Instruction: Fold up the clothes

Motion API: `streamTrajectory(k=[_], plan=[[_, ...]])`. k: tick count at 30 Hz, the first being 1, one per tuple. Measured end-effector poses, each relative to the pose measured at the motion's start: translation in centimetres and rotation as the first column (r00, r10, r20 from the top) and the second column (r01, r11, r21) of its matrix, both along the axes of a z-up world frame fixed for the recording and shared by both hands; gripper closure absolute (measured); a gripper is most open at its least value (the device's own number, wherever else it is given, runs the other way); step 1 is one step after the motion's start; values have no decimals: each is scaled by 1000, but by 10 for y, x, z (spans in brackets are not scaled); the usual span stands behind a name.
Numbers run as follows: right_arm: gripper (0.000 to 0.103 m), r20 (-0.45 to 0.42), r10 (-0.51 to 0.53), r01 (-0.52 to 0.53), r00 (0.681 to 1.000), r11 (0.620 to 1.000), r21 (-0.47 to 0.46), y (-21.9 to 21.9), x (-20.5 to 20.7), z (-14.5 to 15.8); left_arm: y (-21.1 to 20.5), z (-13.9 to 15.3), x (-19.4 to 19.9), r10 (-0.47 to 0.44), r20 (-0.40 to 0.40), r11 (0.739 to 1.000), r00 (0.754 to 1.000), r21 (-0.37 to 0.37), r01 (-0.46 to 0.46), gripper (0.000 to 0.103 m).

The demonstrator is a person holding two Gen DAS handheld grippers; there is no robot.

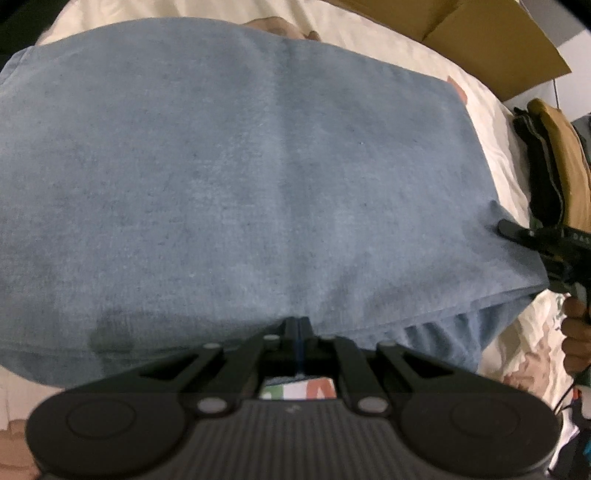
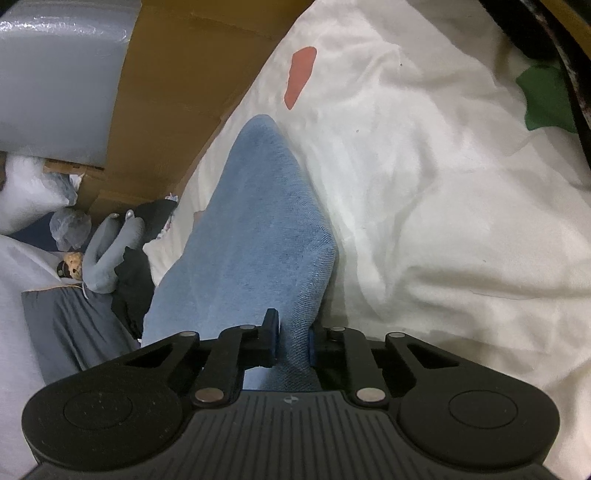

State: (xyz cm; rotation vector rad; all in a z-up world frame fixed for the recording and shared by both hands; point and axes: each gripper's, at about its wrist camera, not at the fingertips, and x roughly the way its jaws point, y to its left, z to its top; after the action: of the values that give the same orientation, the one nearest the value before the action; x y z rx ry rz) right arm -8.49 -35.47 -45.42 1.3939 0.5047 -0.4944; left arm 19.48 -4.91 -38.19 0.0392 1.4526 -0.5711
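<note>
Blue garment pinched at two edges

Blue cloth (image 1: 240, 177) was spread over a cream bedsheet (image 2: 443, 184). Its near hem was clamped at six o'clock by the left gripper (image 1: 298, 325), fingers fully together. A bunched fold (image 2: 258, 229) was squeezed between the right gripper (image 2: 291, 339) fingers, at four o'clock of the spread. Cardboard (image 1: 480, 33) was seen at one o'clock.

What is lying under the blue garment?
The blue garment lies on a cream patterned bedsheet, which shows around its edges. Anything else beneath the cloth is covered and cannot be seen.
</note>
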Motion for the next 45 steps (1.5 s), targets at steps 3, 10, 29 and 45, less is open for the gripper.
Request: streamTrajectory(k=[3, 10, 29, 45], plan=[[86, -6, 7, -7, 1000, 1000, 5, -4, 2, -2, 9, 13, 0, 5, 2, 999, 1000, -32, -5, 92], [92, 3, 21, -20, 1000, 999, -35, 2, 8, 13, 53, 48, 2, 75, 94, 997, 993, -37, -72, 74], [96, -249, 208, -270, 946, 930, -248, 19, 91, 156, 139, 63, 32, 405, 115, 903, 907, -207, -377, 61], [96, -488, 387, -580, 782, 738, -344, 80, 225, 260, 212, 72, 43, 560, 122, 808, 820, -302, -506, 46]])
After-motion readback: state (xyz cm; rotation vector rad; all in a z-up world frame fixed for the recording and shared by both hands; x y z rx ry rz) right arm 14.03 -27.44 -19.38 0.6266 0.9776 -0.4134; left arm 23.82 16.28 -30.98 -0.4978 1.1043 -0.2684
